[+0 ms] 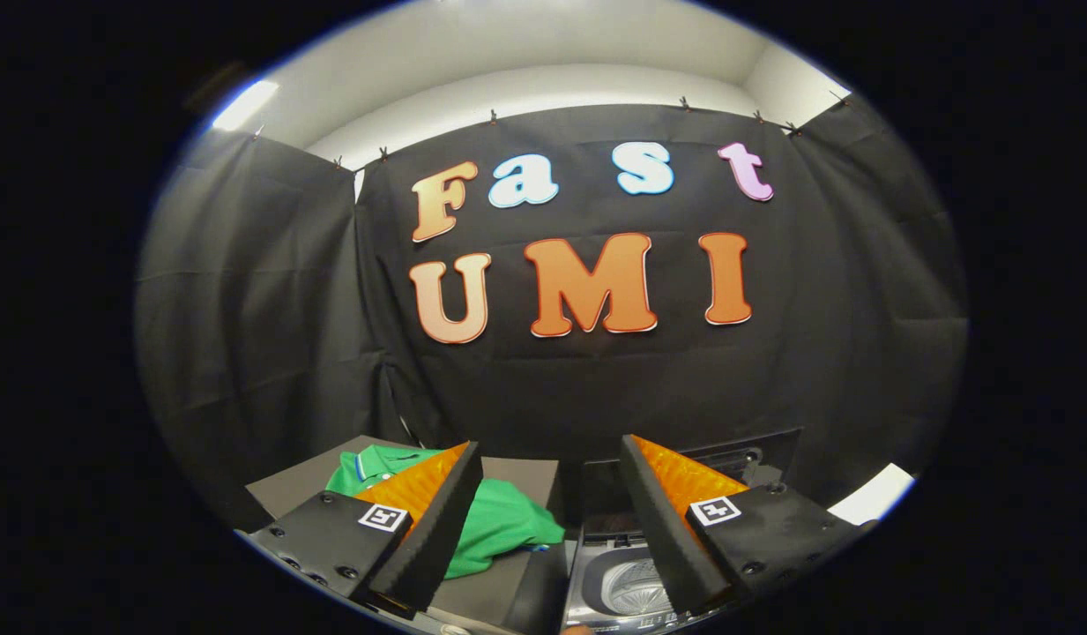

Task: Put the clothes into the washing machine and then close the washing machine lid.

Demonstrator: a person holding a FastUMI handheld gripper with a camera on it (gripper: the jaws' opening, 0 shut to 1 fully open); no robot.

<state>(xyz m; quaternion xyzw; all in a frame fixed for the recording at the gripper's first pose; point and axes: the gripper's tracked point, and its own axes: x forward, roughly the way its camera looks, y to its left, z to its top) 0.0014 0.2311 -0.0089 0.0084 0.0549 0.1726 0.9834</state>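
Tool (552, 476): fingers wide, empty. Green shirt (499, 520) on surface (287, 489); washing machine (627, 582) open. Pickup pending; next, descend onto shirt.

I am working in a recording booth: black cloth walls (243, 291) clipped up under a white ceiling (543, 53), laundry props below.

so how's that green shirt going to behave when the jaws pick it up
The green shirt lies crumpled in soft folds on the grey surface, so it will likely droop and trail. It looks like thin cloth, probably light. A pinch may catch only one layer. The gripper has its jaws open above it, beside the washing machine.
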